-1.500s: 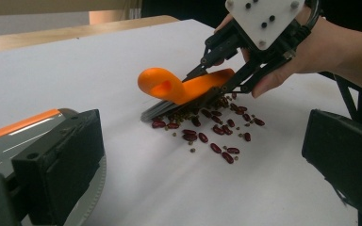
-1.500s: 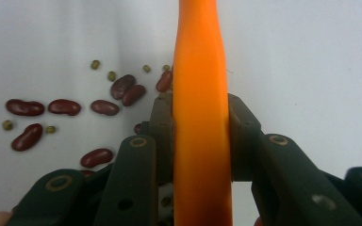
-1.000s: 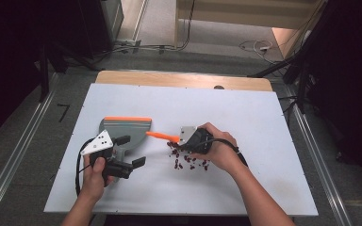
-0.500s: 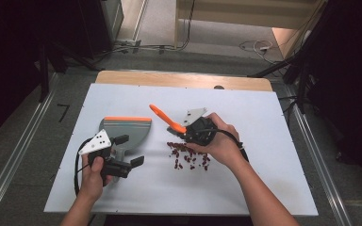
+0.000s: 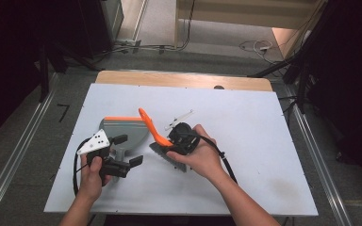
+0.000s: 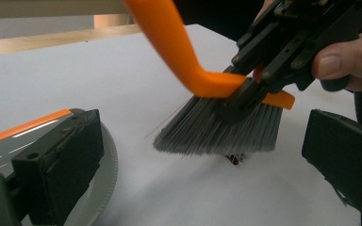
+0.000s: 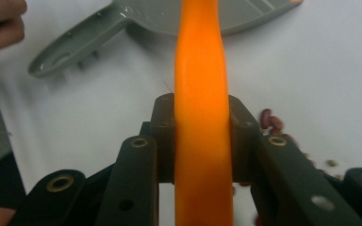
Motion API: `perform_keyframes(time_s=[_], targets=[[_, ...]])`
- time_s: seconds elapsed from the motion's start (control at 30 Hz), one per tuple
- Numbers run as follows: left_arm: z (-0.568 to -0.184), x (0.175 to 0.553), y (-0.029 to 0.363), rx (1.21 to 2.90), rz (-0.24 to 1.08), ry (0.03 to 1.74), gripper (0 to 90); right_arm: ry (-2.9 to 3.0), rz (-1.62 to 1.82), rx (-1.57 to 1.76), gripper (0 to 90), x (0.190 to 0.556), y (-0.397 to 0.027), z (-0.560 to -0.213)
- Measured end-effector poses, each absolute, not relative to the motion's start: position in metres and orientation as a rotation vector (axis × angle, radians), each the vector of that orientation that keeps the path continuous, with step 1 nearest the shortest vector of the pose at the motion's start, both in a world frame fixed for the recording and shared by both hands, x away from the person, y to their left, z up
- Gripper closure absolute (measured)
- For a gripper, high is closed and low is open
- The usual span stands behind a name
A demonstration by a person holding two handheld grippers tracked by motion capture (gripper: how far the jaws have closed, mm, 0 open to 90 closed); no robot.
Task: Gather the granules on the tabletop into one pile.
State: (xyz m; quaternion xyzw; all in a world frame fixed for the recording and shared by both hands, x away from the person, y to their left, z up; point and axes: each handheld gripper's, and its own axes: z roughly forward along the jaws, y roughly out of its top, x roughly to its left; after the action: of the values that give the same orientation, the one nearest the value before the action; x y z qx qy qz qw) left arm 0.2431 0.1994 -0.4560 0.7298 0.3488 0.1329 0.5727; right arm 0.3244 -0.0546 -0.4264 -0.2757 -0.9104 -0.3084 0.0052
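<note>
Around your work area you have: a white-topped bench (image 5: pixel 264 141) with a bare wooden strip (image 5: pixel 184 79) along its far edge; grey floor (image 5: pixel 37 122); loose cables (image 5: pixel 252 46) lying beyond it; metal rails (image 5: pixel 9 165) flanking the bench.

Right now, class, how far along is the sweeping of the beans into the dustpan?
Done: the right gripper has clamped the orange brush. In hand: its bristles sit on the red beans. Left: sweeping the beans into the grey dustpan, which the open left gripper straddles without clamping.
</note>
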Motion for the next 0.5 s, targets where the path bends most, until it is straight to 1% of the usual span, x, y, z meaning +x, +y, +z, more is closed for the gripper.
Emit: perform_keyframes(time_s=[0.17, 0.27, 0.5], targets=[[-0.456, 0.243, 0.199, 1.709, 0.31, 0.816, 0.2, -2.723, -0.962, -0.942, 68.7, 0.329, -0.052, -0.44], [-0.456, 0.243, 0.198, 1.713, 0.308, 0.815, 0.2, -2.681, -0.94, -1.012, 68.8, 0.335, -0.053, -0.455], [-0.456, 0.243, 0.197, 1.715, 0.311, 0.815, 0.2, -2.648, -0.949, -1.133, 68.4, 0.351, -0.068, -0.465]])
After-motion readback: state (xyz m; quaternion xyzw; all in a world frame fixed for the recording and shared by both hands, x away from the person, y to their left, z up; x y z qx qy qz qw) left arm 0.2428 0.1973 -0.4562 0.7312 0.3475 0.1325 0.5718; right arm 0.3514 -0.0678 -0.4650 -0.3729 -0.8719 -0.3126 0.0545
